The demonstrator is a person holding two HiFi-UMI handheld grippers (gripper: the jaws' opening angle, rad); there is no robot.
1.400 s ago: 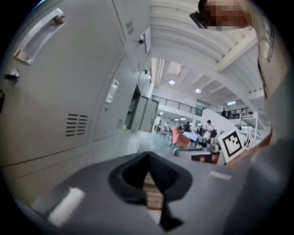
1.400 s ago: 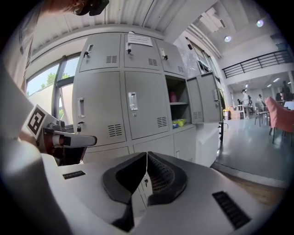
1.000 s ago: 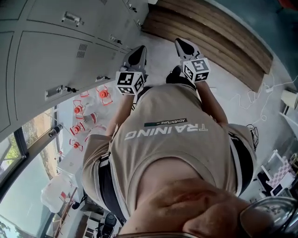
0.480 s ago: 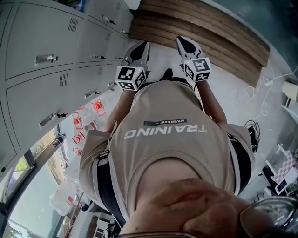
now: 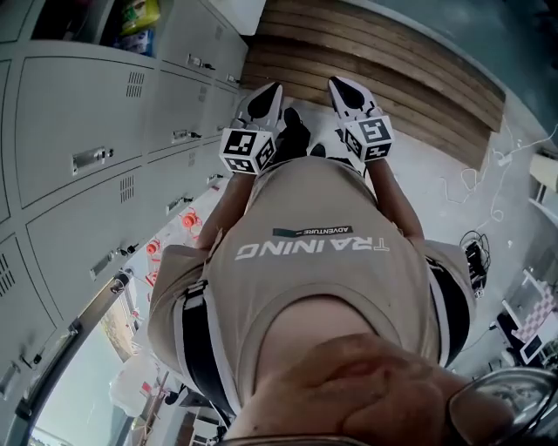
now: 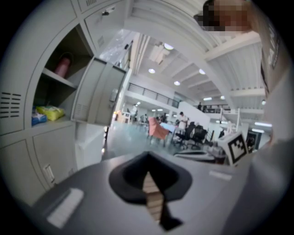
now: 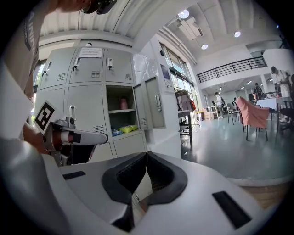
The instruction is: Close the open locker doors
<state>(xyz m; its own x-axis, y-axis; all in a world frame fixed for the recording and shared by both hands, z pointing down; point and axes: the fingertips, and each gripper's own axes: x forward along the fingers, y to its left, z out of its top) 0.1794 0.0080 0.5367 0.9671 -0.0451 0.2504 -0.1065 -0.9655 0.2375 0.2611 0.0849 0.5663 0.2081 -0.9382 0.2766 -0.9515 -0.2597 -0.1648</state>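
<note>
A grey locker bank [image 5: 70, 104] runs along the left of the head view. One upper compartment [image 5: 131, 22] stands open with a yellow bag inside. The left gripper view shows that compartment with a pink bottle [image 6: 63, 65] on its shelf, a yellow bag [image 6: 50, 111] below, and its door [image 6: 98, 94] swung outward. The right gripper view shows the same open locker [image 7: 120, 110] and door [image 7: 154, 106] farther off. My left gripper [image 5: 261, 103] [image 6: 148, 158] and right gripper [image 5: 349, 92] [image 7: 146, 153] are held side by side before my chest, both shut and empty, apart from the lockers.
A slatted wooden bench [image 5: 375, 61] lies ahead on the pale floor. White cables [image 5: 462, 187] trail at the right. Chairs and desks [image 6: 183, 133] fill the hall beyond, with people far off. A window rail [image 5: 78, 327] crosses low left.
My view has swung along the locker bank, bringing the open compartment into the top left corner. Both grippers stay together before my chest, now slightly higher in view.
</note>
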